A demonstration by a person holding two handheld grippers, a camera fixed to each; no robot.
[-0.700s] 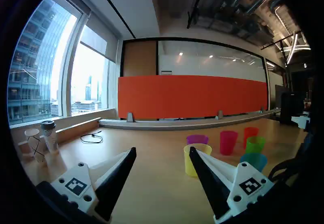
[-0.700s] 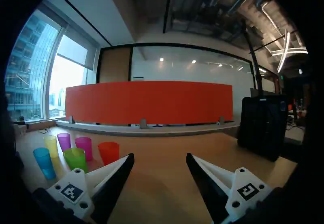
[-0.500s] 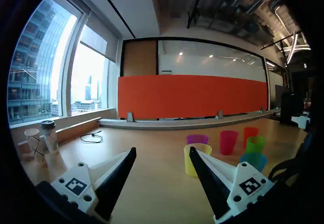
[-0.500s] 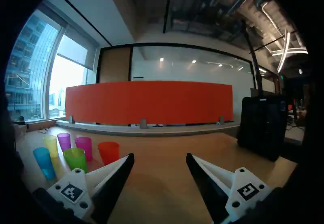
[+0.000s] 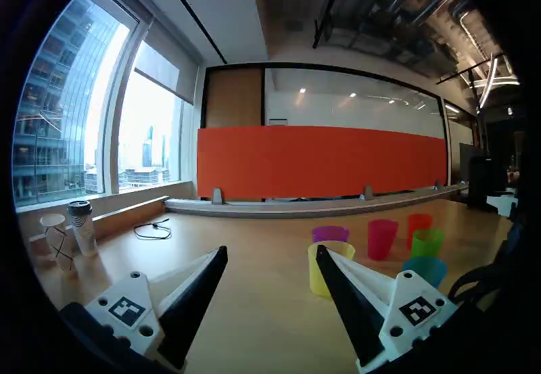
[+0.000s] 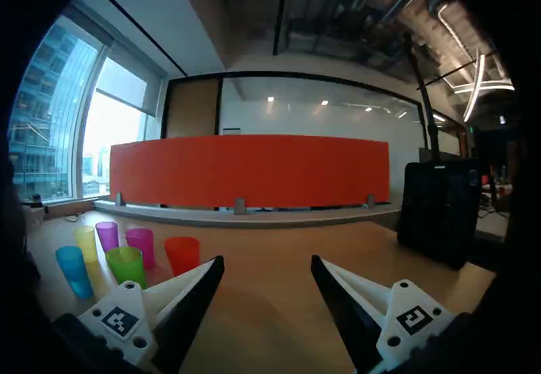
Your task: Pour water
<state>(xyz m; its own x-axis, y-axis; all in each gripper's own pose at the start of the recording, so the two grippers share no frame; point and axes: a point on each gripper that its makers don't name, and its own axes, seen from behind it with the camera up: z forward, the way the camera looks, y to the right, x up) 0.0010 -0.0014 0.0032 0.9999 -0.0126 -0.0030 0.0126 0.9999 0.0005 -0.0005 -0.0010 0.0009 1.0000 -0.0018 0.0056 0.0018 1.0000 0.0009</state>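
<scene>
Several coloured plastic cups stand together on a wooden table [image 5: 264,306]. In the left gripper view a yellow cup [image 5: 324,266] is nearest, just behind my right finger, with purple [image 5: 330,232], pink [image 5: 381,237], red [image 5: 419,224], green [image 5: 427,242] and blue [image 5: 424,269] cups to its right. My left gripper [image 5: 270,255] is open and holds nothing. In the right gripper view the same cups sit at the left: blue [image 6: 71,270], yellow [image 6: 85,242], purple [image 6: 107,235], green [image 6: 126,266], pink [image 6: 140,246], red [image 6: 181,253]. My right gripper [image 6: 267,266] is open and empty, to the right of the cups.
A paper coffee cup with a lid [image 5: 82,226] and a wire stand [image 5: 55,242] sit by the window at the left. A black cable [image 5: 152,228] lies on the table. An orange divider [image 5: 318,161] runs along the far edge. A black box [image 6: 437,210] stands at right.
The left gripper view has shifted very slightly; the cups and both grippers stay as they were.
</scene>
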